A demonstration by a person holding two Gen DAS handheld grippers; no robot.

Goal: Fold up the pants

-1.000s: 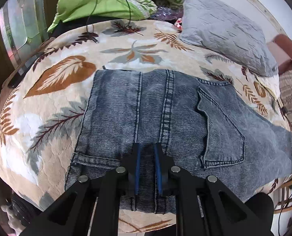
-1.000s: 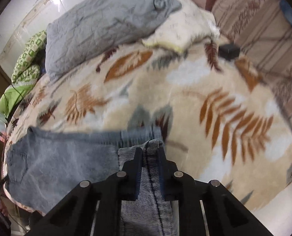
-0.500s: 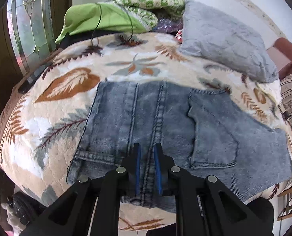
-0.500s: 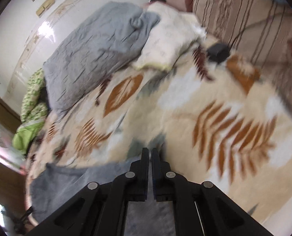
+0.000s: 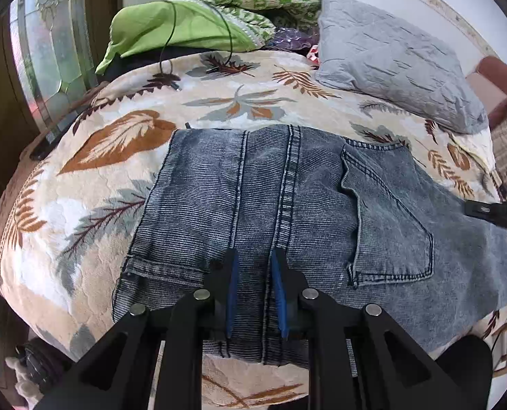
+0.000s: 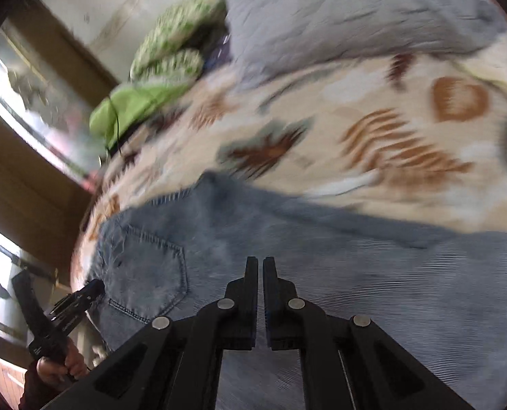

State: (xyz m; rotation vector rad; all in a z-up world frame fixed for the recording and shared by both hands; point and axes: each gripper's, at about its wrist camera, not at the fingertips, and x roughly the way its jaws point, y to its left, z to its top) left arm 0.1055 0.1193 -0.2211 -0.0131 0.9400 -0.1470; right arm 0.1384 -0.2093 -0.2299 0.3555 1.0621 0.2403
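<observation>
The pants (image 5: 287, 225) lie flat on the leaf blanket (image 5: 117, 143) (a gray pillow (image 5: 390, 54) sits behind). The left gripper (image 5: 255, 266) pinches a denim fold. The right gripper (image 6: 257, 266) is almost closed, holding nothing.

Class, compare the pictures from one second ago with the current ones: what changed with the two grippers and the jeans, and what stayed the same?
The right gripper let go of the jeans edge it was pinching, shut empty and swung left toward the back pocket. The left gripper stayed at the near edge with denim between its fingers. The grey pillow and leaf-print blanket did not move.
</observation>
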